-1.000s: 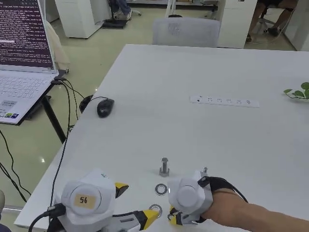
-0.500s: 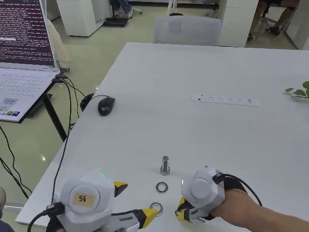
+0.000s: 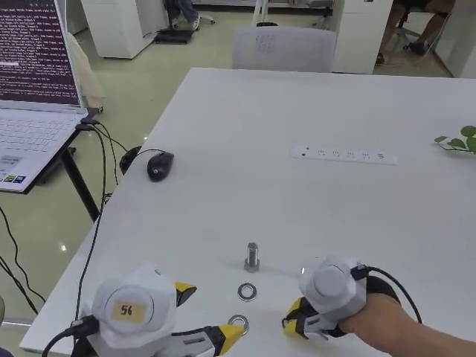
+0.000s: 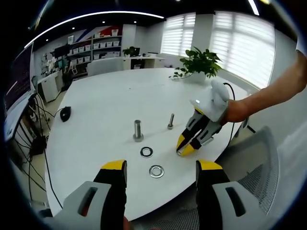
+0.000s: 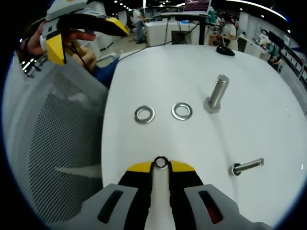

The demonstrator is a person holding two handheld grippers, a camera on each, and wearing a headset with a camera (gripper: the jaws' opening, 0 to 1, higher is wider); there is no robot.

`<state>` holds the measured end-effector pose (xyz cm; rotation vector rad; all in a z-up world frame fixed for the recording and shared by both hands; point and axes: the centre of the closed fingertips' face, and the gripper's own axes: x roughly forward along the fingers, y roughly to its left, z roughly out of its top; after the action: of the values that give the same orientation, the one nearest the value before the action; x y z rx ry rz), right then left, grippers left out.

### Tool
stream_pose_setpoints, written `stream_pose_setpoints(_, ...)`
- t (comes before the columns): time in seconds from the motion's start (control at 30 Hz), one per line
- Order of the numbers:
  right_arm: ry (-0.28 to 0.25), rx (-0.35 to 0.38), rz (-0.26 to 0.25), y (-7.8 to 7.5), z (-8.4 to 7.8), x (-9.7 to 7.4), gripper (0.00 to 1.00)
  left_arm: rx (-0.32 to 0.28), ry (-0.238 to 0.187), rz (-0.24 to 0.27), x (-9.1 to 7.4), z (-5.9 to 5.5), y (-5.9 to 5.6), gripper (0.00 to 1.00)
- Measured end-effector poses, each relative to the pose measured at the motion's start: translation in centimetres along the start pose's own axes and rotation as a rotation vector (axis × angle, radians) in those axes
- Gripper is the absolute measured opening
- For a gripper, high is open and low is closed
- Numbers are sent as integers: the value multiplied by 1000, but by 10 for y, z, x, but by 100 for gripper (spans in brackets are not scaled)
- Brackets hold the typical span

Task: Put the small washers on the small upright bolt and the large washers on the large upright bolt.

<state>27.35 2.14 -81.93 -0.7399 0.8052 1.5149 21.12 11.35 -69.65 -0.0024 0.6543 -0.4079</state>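
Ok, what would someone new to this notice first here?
Probably the two yellow-tipped grippers at the near edge of the white table: the left gripper with jaws open, and the right gripper shut on a small washer. Just beyond them stands the large upright bolt, with two loose washers lying flat in front of it.

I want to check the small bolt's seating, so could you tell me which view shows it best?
The left gripper view: the small bolt stands unobstructed, beside the large bolt. The right gripper view catches it near the edge, stretched by the lens. In the head view the right gripper covers it.
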Motion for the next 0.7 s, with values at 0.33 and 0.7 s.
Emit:
stream_pose_setpoints(0.33, -37, 57, -45, -15, -4, -15, 14, 7, 0, -6, 4, 4, -1, 57)
stream_pose_setpoints(0.7, -40, 84, -136, -48, -6, -49, 13, 8, 1, -12, 8, 6, -2, 57)
